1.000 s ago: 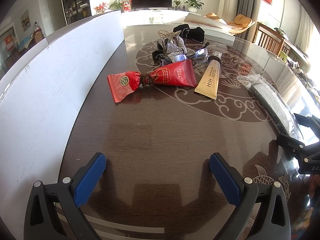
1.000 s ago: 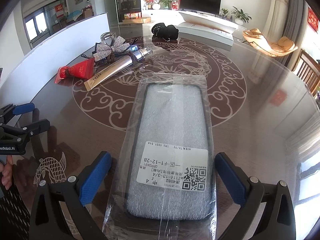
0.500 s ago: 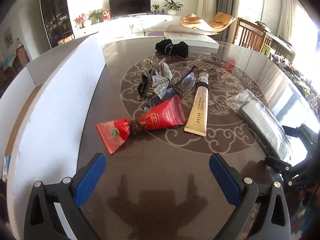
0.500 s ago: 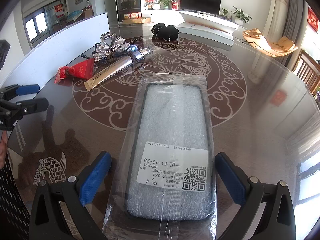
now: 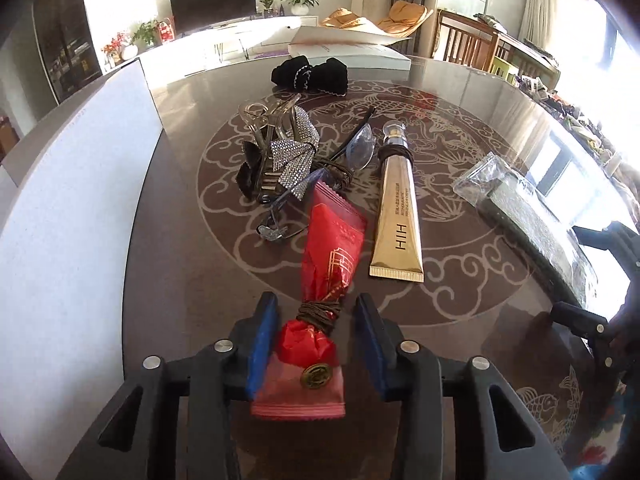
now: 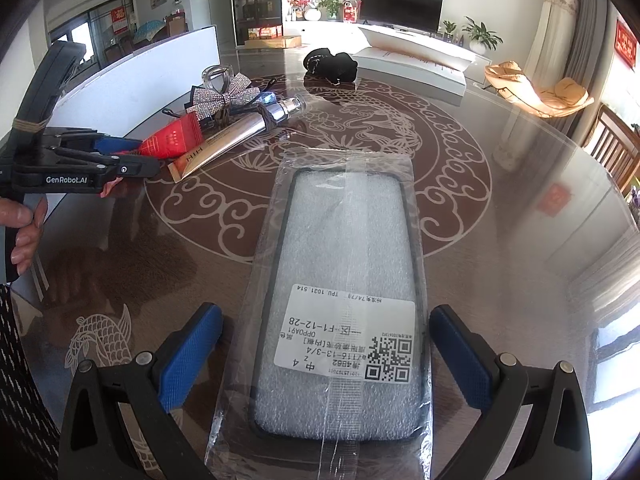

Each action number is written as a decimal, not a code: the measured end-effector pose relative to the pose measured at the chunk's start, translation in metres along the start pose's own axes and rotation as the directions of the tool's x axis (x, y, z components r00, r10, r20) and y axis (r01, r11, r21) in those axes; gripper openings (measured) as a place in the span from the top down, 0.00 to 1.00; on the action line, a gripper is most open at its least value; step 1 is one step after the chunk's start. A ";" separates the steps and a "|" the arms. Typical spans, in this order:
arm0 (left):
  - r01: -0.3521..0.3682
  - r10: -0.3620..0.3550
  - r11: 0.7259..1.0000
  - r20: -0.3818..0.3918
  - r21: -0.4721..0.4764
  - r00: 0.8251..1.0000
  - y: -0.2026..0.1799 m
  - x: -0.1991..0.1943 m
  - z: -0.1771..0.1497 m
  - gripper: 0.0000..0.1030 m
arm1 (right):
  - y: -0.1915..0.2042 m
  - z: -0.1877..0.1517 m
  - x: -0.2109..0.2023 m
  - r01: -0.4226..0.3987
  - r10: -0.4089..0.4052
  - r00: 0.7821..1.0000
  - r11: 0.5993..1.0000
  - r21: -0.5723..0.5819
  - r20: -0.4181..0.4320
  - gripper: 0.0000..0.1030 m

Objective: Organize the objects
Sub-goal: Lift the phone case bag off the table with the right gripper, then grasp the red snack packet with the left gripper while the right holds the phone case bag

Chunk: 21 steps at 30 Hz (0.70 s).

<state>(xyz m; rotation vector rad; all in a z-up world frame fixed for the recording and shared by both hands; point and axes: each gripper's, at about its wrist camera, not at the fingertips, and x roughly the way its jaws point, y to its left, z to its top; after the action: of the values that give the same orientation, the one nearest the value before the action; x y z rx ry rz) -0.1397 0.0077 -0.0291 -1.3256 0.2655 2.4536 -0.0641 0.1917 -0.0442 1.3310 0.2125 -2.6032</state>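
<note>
the left claw point(image 5: 316, 336) points steeply down, its jaws closing around the red sachet point(image 5: 320, 292) on the worktop point(image 5: 460, 320) — pads not yet pressing. the right claw point(image 6: 326, 354) — released — hovers over the bagged phone case point(image 6: 344, 280).

1. My left camera sits just behind my left gripper point(image 5: 316, 336), tilted down over the table point(image 5: 460, 344), facing along it toward the TV point(image 5: 212, 4).
2. It is very close to the red packet point(image 5: 332, 256); the gold tube point(image 5: 396, 224) is near, the black pouch point(image 5: 310, 74) far.
3. My right camera sits behind my right gripper point(image 6: 326, 350), also tilted down, close over the bagged case point(image 6: 344, 280), facing the same TV wall.
4. Both views share the packet, tube, pouch, white board point(image 5: 68, 220) and table pattern.
5. The right view catches my left gripper from the side at its left edge; the left view catches my right gripper at its right edge.
</note>
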 end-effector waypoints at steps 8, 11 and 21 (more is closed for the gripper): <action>-0.110 0.111 0.988 -0.001 -0.108 0.994 -0.019 -0.015 -0.023 0.72 | 0.001 0.000 -0.001 0.010 -0.010 1.000 1.000 -0.008 0.006 0.00; -0.131 0.133 0.986 0.007 -0.106 0.991 -0.020 -0.016 -0.025 0.72 | 0.000 0.000 0.000 0.001 -0.001 1.000 1.000 -0.002 0.002 0.00; -0.198 0.199 0.979 0.016 -0.044 0.980 -0.031 -0.017 -0.025 0.72 | -0.003 0.000 0.002 -0.013 0.013 1.000 1.000 0.012 -0.005 0.00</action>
<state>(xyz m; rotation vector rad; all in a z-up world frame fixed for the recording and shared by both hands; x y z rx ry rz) -0.1003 0.0246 -0.0291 -1.3494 0.3590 2.6494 -0.0659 0.1941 -0.0458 1.3384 0.1891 -2.5942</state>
